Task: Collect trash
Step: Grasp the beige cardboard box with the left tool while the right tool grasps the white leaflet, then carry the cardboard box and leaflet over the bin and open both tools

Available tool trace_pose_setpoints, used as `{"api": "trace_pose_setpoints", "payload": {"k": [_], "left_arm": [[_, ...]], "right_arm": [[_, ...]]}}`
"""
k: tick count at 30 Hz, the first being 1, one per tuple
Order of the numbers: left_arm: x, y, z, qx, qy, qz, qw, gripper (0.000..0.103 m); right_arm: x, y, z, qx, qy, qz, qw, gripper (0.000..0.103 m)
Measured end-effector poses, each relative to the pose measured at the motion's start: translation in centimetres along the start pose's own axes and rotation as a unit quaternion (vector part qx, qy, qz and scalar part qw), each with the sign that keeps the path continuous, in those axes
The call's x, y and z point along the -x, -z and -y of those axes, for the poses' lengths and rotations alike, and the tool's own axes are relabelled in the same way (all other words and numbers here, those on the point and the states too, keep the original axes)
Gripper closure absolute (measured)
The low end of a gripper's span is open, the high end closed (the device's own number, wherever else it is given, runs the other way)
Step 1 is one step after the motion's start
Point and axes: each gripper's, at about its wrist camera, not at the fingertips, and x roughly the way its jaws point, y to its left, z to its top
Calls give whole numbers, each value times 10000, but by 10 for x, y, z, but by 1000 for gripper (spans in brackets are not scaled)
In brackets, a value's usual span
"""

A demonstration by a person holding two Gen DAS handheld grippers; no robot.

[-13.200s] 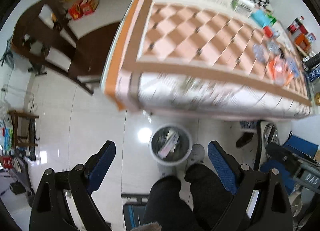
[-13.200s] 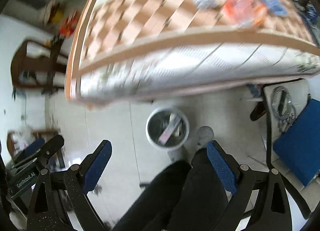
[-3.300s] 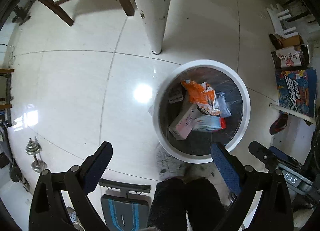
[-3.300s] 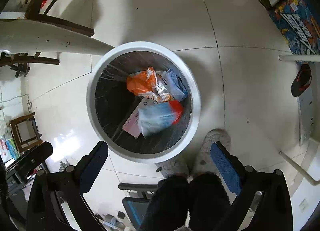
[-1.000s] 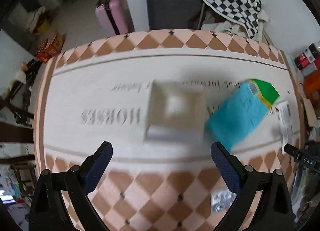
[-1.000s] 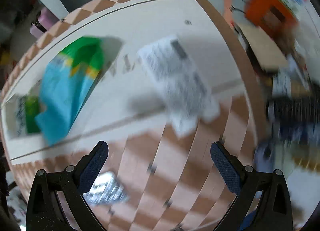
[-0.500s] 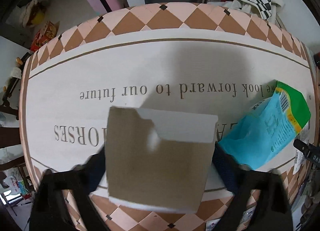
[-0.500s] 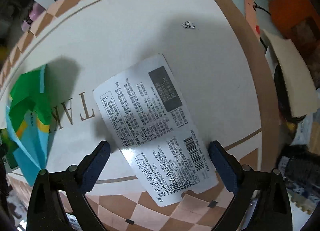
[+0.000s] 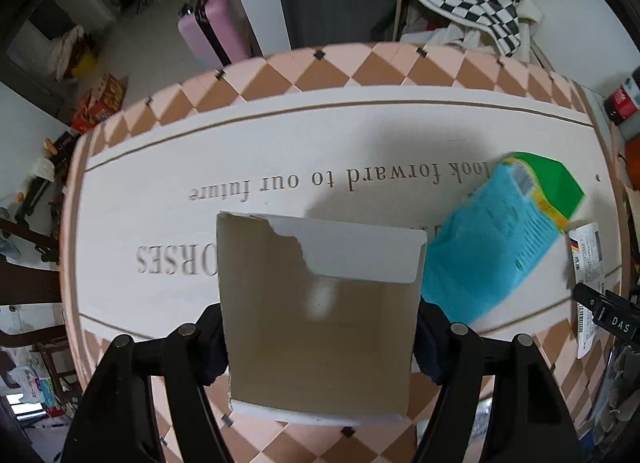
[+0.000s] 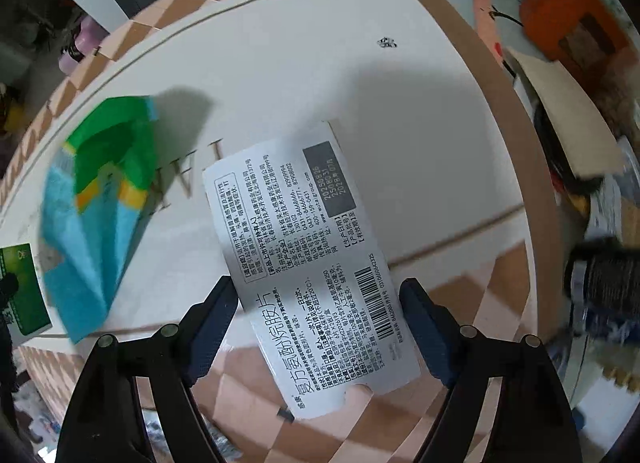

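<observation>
Compared with half a second earlier, both tongs have been closing and the torn carton sits deeper in the left pair.

The worktop (image 9: 360, 131), patterned with diamonds and lettering, lies below both tongs.

The open cardboard carton (image 9: 320, 319), its torn top facing the camera and its inside empty, fills the left tongs (image 9: 320, 339); both pads press on its side walls.

A blue-green packet (image 9: 500, 243) lies just right of the left tongs.

The white printed box (image 10: 304, 271) lies flat between the right tongs (image 10: 316, 335); its pads stand just off its edges, not gripping.
</observation>
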Motion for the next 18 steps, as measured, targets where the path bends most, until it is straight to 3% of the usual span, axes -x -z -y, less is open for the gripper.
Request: {"api": "trace_pose_setpoints", "payload": {"k": [9,18], "left_arm": [[60,61,-31,112,71,373,9992,33],[125,160,-91,187,221,963,9949,33]], "right_arm": [[52,61,-30,-16,-440,450,9980,21],[112,196,-83,160,-802,964,9920,22]]}}
